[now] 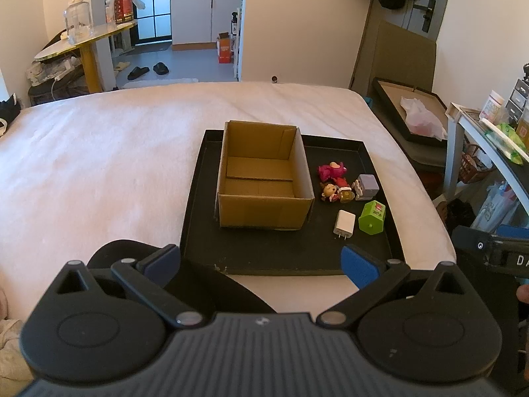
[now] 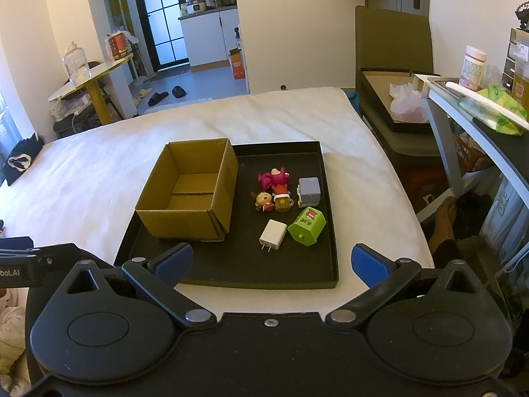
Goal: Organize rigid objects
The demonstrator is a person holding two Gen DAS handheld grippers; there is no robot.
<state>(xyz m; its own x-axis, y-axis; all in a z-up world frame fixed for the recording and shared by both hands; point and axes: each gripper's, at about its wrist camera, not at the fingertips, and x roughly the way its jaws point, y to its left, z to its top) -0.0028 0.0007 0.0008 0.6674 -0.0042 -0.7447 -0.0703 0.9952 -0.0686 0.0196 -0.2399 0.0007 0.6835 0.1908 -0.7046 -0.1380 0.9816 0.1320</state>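
We see both tongs released, blue pads spread wide and gripping nothing: the left tongs point(image 1: 261, 264) hover over the near edge of the black tray point(image 1: 198, 198), the right tongs point(image 2: 272, 264) over its near rim. The tray lies on a white bed point(image 1: 99, 152), with broad bare bedding to its left and beyond it. A cardboard box point(image 1: 264, 211) stands open on the tray's left half; its near wall hides part of its floor from us.

On the tray, to the box's right and apart from it, lie a pink figure point(image 2: 273, 178), a grey-lilac block toy point(image 2: 309, 191), two small dolls point(image 2: 272, 201) pressed together and hard to tell apart, a white charger plug point(image 2: 273, 234) and, just beside it, a green box toy point(image 2: 306, 225) tipped over. Open tray floor lies between the plug and the near rim.
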